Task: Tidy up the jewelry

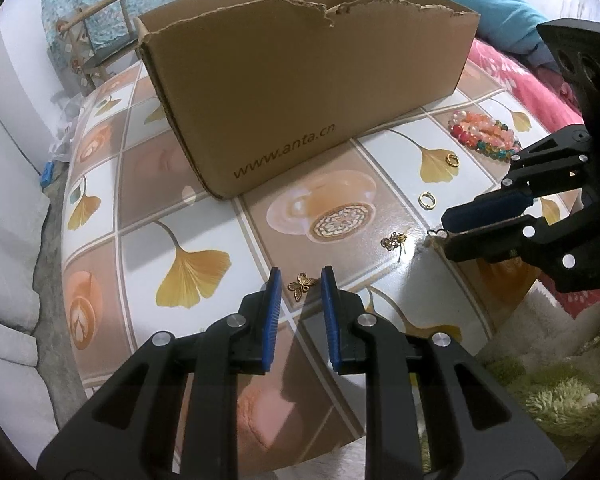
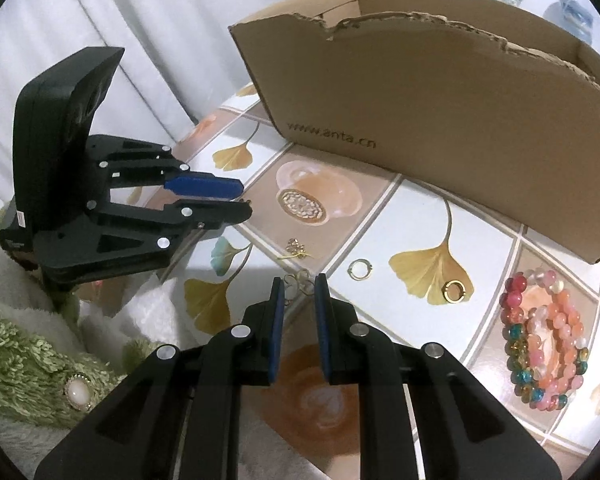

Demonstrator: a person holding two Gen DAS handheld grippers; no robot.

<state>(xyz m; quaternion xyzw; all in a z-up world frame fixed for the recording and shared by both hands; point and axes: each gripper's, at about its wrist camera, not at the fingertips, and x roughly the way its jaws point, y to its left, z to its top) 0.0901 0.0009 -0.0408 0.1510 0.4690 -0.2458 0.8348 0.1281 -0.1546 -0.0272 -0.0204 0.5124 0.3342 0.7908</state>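
1. Left gripper [image 1: 300, 280]: jaws spread, blue pads either side of a gold butterfly charm [image 1: 299, 286] that lies flat on the tabletop [image 1: 204, 208]. The pads do not touch it. Judged step: pre-grasp on this charm.
2. Right gripper [image 2: 298, 286]: jaws spread, with a thin wire earring [image 2: 300, 280] between the pad tips. Contact cannot be confirmed; the piece appears to rest on the table, not to be pinched.
3. Just beyond the grippers: a small gold cluster earring [image 1: 394, 240], then two gold hoops [image 1: 427, 200] [image 1: 452, 159], apart from each other.
4. Further right: a pile of bead bracelets [image 2: 544, 336] near the table edge.
5. Farthest: an open cardboard box [image 1: 300, 92] with a torn rim, the probable destination. Its interior is not visible.
6. Next move, as judged: lower each gripper until the pads reach the surface, centre the piece, then close. Both items are thin and flat, so a shallow or off-centre pinch may slide them away.
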